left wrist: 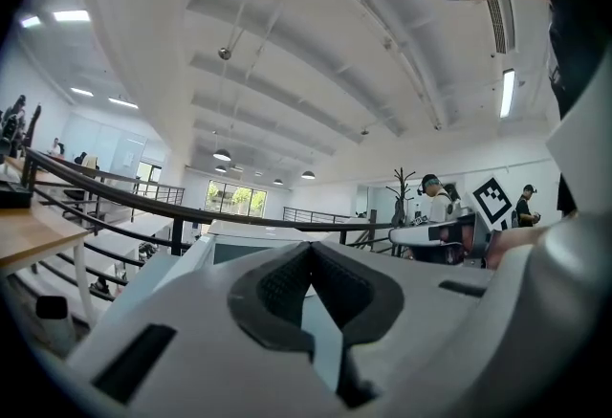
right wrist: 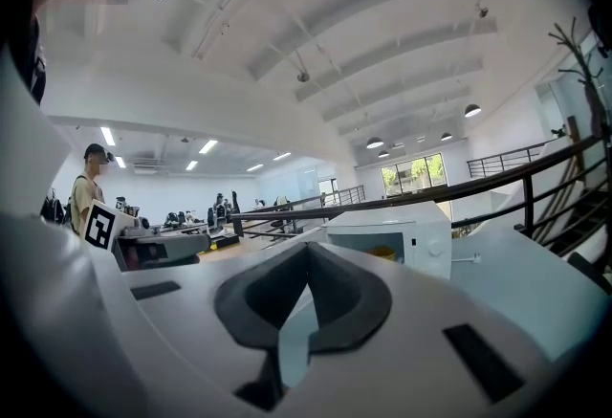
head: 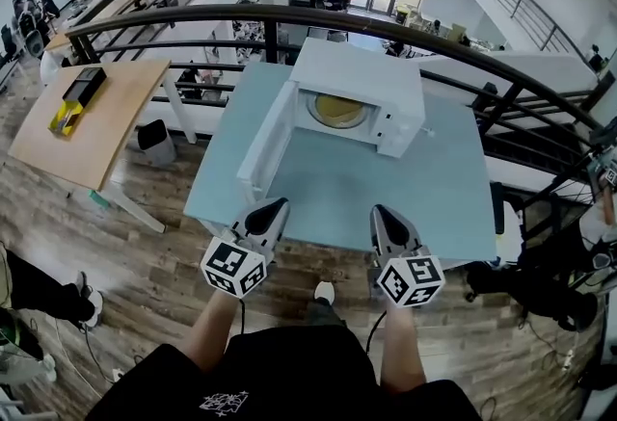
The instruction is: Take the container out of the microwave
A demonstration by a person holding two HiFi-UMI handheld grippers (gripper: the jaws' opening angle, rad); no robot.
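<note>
At the desk's (head: 337, 193) far edge we see the microwave (head: 359, 72), its door (head: 265, 142) open, with the yellow container (head: 337, 108) inside. By the near edge we hold the left gripper (head: 273, 209) and right gripper (head: 383, 214), both pressed together, empty.

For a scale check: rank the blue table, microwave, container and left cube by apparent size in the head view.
1. Blue table
2. Microwave
3. Container and left cube: these look about alike. The cube is much nearer the camera, so I leave them unranked.
</note>
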